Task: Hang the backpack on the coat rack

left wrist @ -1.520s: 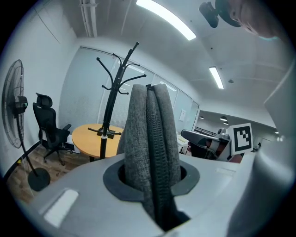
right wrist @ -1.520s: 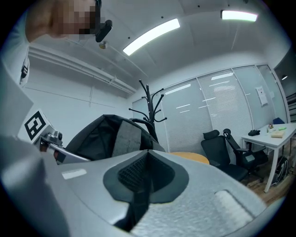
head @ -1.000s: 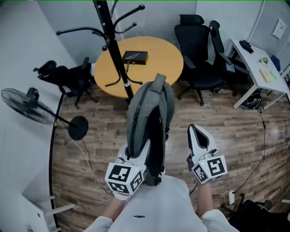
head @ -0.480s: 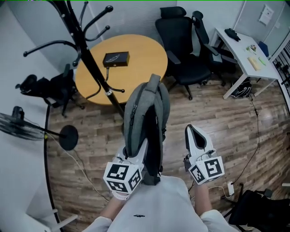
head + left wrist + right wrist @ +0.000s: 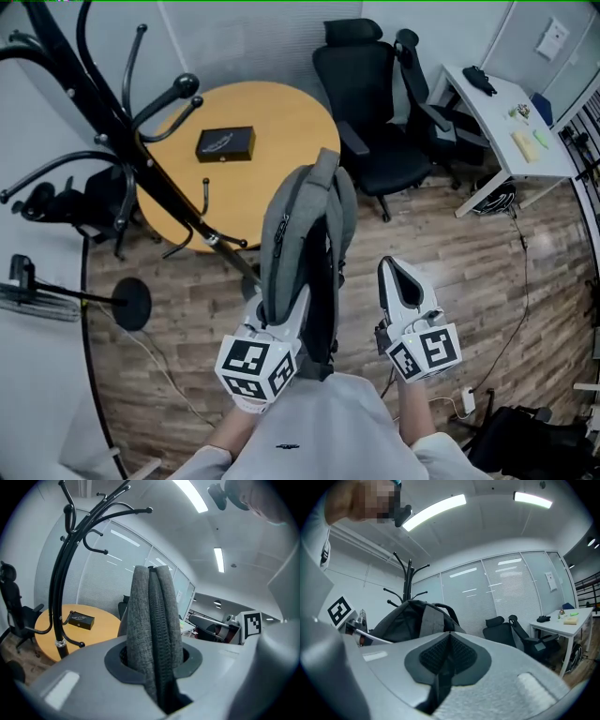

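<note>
The left hand-held gripper is clamped on the backpack, which stands upright above the floor, just right of the coat rack. The right hand-held gripper is empty, its jaws together.

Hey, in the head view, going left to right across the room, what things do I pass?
First the fan → black box on the round table → backpack → right tool → white desk. The coat rack sprawls too widely to place.
</note>
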Motion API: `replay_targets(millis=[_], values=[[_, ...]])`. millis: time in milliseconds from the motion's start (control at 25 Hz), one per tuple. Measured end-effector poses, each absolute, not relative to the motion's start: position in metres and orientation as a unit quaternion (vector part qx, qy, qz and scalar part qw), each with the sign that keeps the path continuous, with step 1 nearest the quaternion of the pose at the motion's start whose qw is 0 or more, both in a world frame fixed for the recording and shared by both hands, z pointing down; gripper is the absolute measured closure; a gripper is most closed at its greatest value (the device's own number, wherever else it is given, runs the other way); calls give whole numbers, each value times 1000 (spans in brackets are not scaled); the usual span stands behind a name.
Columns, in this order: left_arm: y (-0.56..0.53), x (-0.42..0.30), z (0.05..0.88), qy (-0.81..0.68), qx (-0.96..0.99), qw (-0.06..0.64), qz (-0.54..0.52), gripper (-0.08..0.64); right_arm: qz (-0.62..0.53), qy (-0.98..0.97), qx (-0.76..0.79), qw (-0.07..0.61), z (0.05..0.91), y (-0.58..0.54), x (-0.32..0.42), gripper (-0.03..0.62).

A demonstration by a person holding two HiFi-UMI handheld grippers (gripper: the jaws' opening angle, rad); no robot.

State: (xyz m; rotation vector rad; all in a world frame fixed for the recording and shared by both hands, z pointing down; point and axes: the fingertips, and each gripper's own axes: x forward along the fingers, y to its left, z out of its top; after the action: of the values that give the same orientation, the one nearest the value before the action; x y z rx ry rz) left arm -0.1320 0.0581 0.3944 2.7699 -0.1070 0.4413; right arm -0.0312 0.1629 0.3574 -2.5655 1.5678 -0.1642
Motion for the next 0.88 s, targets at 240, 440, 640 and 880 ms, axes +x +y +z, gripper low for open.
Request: replay_targets(millis=[240,440,640,880], values=[[10,-73,386,-29,973,171,150,445,-45,524,-848,62,345,103,26,591],[-28,-44,375,-22,975,174,139,445,-24,535,-842,63,327,53,52,591],[-49,-18,369,-24,976,172,129,445,-18,549,-833,65,325,24,74,591],[-65,3,361,-53,975,189,108,445,-24,589,-804,74,332,-11,97,591]])
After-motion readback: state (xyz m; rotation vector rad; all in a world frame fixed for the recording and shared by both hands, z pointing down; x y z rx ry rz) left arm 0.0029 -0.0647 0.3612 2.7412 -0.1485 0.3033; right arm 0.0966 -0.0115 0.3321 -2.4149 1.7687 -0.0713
